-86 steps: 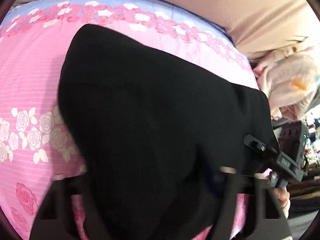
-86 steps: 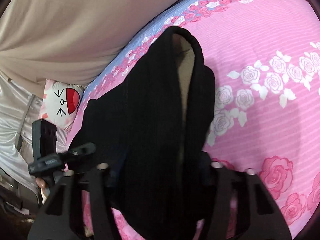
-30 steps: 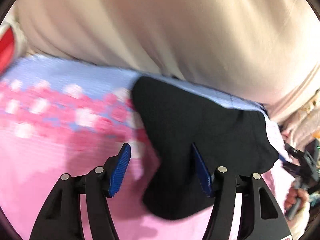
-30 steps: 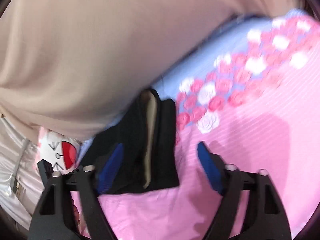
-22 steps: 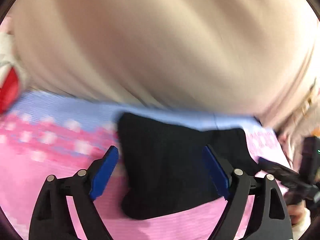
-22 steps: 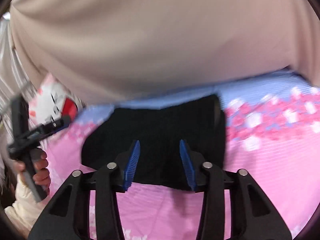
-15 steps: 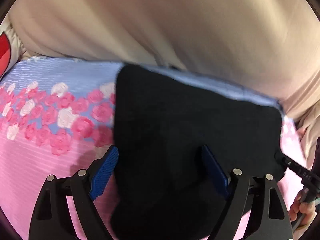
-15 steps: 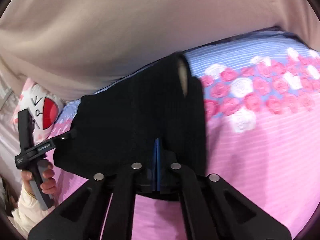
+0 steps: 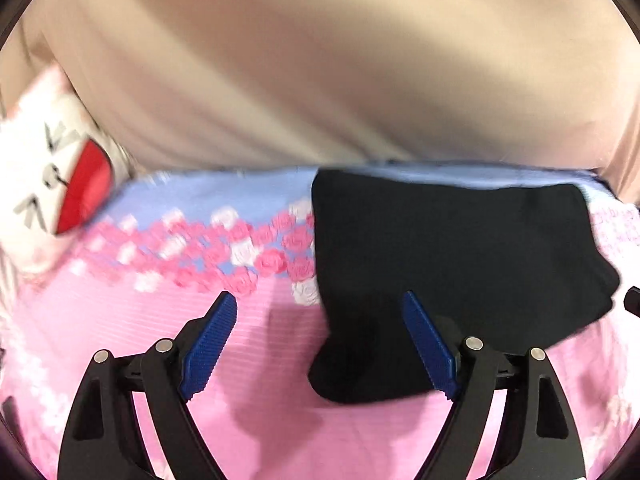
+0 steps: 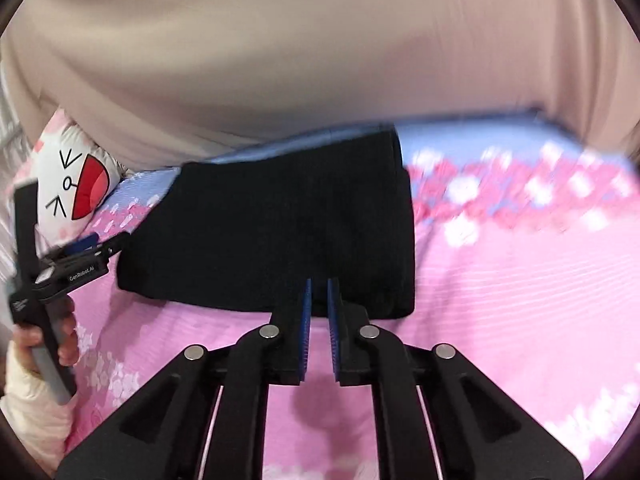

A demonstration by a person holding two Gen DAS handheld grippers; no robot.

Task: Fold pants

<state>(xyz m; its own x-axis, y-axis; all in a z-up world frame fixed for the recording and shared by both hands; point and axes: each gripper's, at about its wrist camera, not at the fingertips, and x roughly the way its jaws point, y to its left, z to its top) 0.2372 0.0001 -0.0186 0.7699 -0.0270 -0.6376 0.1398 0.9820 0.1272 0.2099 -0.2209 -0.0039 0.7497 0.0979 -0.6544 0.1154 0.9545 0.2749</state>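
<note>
Nearest, the right gripper (image 10: pixel 318 312) had just been opening to a narrow empty gap and the left gripper (image 9: pixel 320 344) stood wide and empty, while beyond lay the folded black pants (image 10: pixel 280 228) on the pink bedsheet (image 10: pixel 520 300), apparently finished, needing only withdrawal.

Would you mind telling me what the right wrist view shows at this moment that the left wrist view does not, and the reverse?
Only the right wrist view shows the person's left hand holding the left gripper's handle, a pale sleeve below it, and the right gripper, its jaws just opening to a narrow gap with nothing between them.

Only the left wrist view shows the left gripper from behind, jaws wide, empty, one blue pad over the cloth's near corner.

Both show the folded black pants on the pink rose bedspread, the cartoon-face pillow and the beige bedding.
</note>
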